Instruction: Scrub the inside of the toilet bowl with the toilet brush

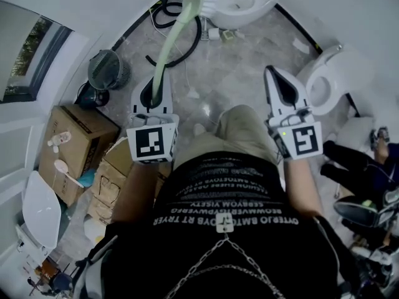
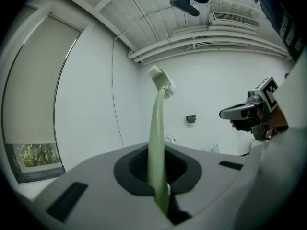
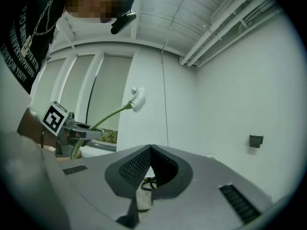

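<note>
My left gripper (image 1: 153, 87) is shut on the pale green handle of the toilet brush (image 1: 172, 37). The handle curves up and away from the jaws; its white bristle head (image 2: 162, 80) is raised in the air, clear of any bowl. From the right gripper view the brush (image 3: 137, 99) shows beyond the left gripper (image 3: 72, 131). My right gripper (image 1: 278, 81) is held level beside it, jaws shut with nothing between them (image 3: 151, 152). One white toilet (image 1: 242, 4) stands on the floor ahead. A second toilet (image 1: 325, 83) stands at the right, near the right gripper.
Cardboard boxes (image 1: 73, 143) and a round fan (image 1: 106, 70) stand at the left. Black hose loops (image 1: 184, 47) lie on the tiled floor before the far toilet. A loose white seat lid (image 1: 41, 212) rests at lower left. A person's legs (image 1: 352, 162) are at the right.
</note>
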`<state>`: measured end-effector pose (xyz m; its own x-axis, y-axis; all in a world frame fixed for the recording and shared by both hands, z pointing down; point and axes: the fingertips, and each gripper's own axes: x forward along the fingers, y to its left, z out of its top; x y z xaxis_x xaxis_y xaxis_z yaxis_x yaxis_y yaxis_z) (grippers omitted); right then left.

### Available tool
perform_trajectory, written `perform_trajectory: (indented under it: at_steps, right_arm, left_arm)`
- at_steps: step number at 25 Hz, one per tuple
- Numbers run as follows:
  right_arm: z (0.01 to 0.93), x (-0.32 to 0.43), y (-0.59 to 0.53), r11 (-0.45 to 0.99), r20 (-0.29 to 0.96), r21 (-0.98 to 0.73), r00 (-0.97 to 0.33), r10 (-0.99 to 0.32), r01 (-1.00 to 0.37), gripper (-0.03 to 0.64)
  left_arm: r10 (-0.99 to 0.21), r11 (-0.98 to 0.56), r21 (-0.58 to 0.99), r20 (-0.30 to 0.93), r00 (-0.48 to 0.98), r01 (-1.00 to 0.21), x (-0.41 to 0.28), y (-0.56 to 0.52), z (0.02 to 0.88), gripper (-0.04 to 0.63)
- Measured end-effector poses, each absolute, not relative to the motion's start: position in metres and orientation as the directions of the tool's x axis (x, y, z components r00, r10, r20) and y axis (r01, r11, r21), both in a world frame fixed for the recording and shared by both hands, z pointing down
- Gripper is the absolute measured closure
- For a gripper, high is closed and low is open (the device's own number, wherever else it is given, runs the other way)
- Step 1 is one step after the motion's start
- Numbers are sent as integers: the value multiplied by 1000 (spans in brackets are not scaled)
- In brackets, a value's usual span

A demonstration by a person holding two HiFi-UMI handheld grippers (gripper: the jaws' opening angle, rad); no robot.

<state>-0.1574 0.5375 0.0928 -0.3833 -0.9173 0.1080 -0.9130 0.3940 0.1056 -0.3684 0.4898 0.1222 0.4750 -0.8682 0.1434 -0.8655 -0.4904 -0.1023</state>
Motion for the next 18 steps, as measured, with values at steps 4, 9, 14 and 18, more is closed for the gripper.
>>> perform_trajectory:
  at_steps: [4, 9, 14, 18]
  right_arm:
    - [100, -148, 524, 388, 113, 80, -378, -919, -918, 626]
    - [102, -143, 491, 421, 112, 74, -412, -904, -904, 626]
    - [100, -126, 452, 425, 95, 65, -418, -903, -903, 626]
    - [105, -106, 433, 408, 104, 63, -400, -910, -911, 626]
  left_arm:
    - [-878, -471, -62, 136, 460, -880, -362, 476, 117, 595]
    - [-885, -457, -58, 133, 446, -888, -355, 454, 112, 595]
    - [-893, -440, -85, 147, 426, -894, -345, 415, 116, 595]
    - [-889, -450, -102, 150, 434, -887, -333, 390, 115, 595]
